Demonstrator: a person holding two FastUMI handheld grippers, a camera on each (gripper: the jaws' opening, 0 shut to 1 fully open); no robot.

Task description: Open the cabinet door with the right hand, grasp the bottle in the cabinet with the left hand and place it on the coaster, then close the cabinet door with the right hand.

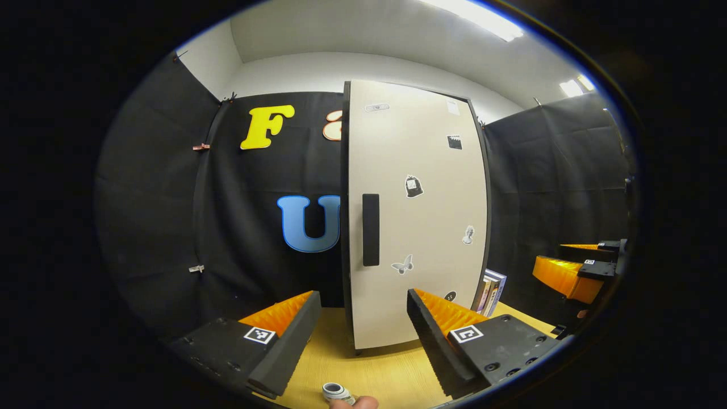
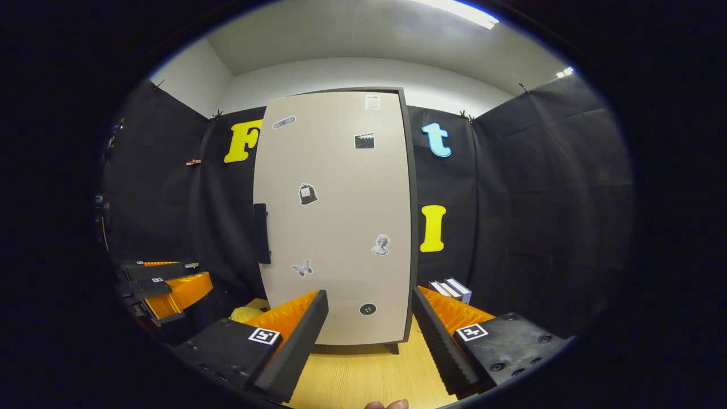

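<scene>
Work surface is a light wood-grain tabletop, visible along the bottom centre of both views; the booth is enclosed by black cloth walls under a white ceiling with strip lights at the upper right. One cabinet stands on the table at frame centre, its single beige door shut, with one dark vertical handle near the door's left edge. Stickers on the door, counted in the right gripper view: seven, including a butterfly at lower left and a clapperboard near the top. A small stack of books sits just to the right of the cabinet base; at least two spines, exact count cannot be told. A yellow object lies at the cabinet's lower left, too hidden to identify. A small white-and-grey cylindrical item sits at the bottom centre of the left gripper view, beside a fingertip. Left gripper: jaws spread wide, nothing between them, aimed at the door's handle side. Right gripper: jaws likewise spread, empty, facing the door's lower middle. The bottle is not visible with the door shut; coaster location cannot be told.
</scene>
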